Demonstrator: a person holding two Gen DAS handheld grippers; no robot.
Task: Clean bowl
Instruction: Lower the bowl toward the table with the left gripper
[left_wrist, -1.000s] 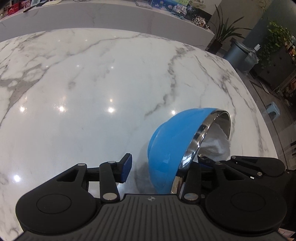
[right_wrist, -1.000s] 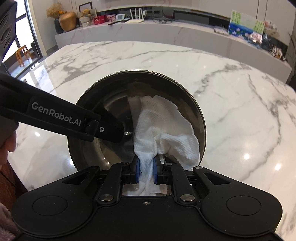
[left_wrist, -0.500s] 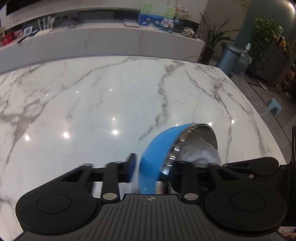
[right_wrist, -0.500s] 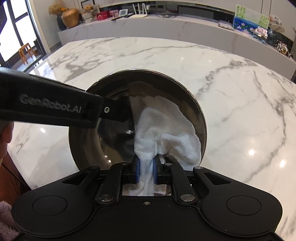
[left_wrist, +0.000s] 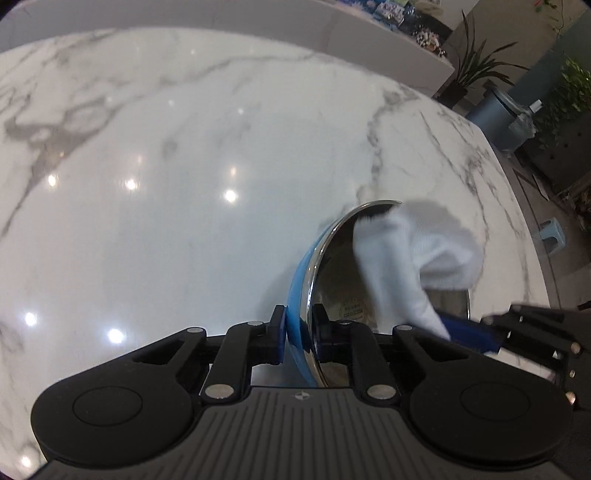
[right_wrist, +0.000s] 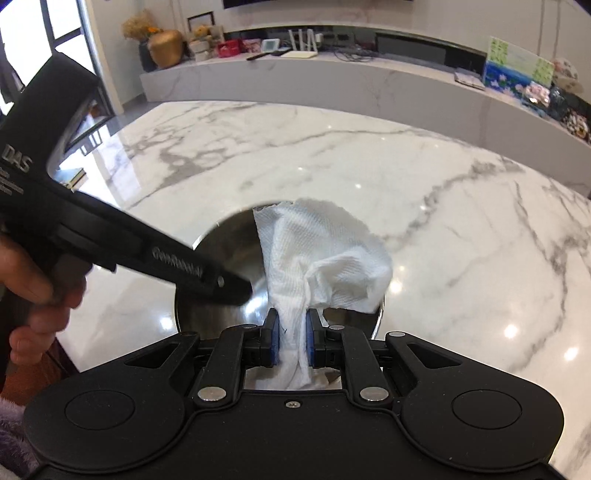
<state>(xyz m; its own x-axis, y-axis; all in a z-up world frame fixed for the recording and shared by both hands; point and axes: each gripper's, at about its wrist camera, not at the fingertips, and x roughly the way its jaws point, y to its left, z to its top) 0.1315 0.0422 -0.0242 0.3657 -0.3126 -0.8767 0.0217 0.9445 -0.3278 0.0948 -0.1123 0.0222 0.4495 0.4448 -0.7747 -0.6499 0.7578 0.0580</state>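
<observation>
A bowl (left_wrist: 297, 284), blue outside and shiny steel inside (right_wrist: 231, 251), stands tilted on its side on the white marble table (left_wrist: 184, 184). My left gripper (left_wrist: 298, 326) is shut on the bowl's near rim, one pad on the blue outside and one on the steel inside. My right gripper (right_wrist: 291, 339) is shut on a crumpled white paper towel (right_wrist: 325, 254). The towel (left_wrist: 406, 251) hangs in front of the bowl's opening and reaches past its upper rim. In the right wrist view the left gripper's body (right_wrist: 177, 258) reaches in from the left to the rim.
A person's hand (right_wrist: 37, 291) holds the left gripper's handle at the left edge. A long marble counter (right_wrist: 332, 77) with small items runs behind the table. Past the table's right edge stand a grey bin (left_wrist: 498, 118) and potted plants.
The left jaws closed from wide open onto the bowl's rim. The right gripper rose, and the towel came up from deep inside the bowl to its upper rim.
</observation>
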